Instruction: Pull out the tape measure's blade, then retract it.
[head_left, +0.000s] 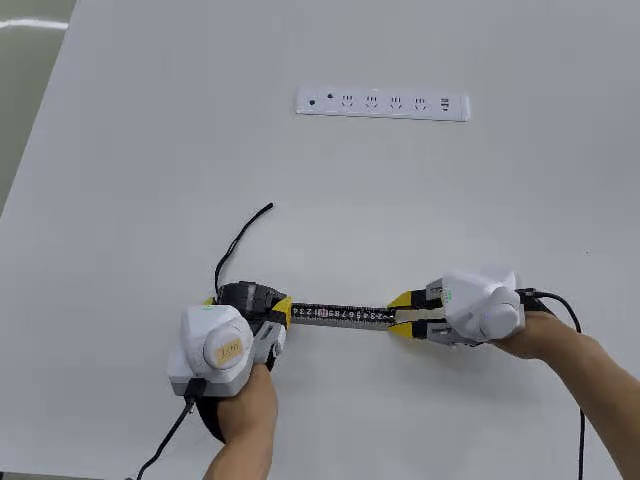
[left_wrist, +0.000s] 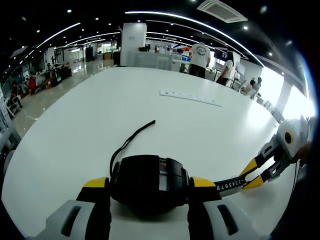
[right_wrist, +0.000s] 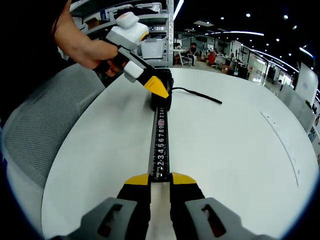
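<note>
Tape measure (head_left: 250, 296) sits on the white table (head_left: 150, 160), near the front edge in the head view, its black case clamped between the two jaws of the left gripper (left_wrist: 149, 183). The yellow tips press on either side of the case, so the jaws stand about a case-width apart, closed on it. A black strap (head_left: 240, 240) trails from the case across the table, away from the person. The blade (head_left: 342, 315) is drawn out sideways from the case, low over the table, and runs to the right gripper (head_left: 401, 315). That gripper's jaws are narrow, pinched on the blade's free end; in the right gripper view the numbered blade runs straight from between the yellow tips to the case. The two grippers face each other with the bare blade between them. A white power strip (head_left: 382, 103) lies flat well beyond them, farther up the table
</note>
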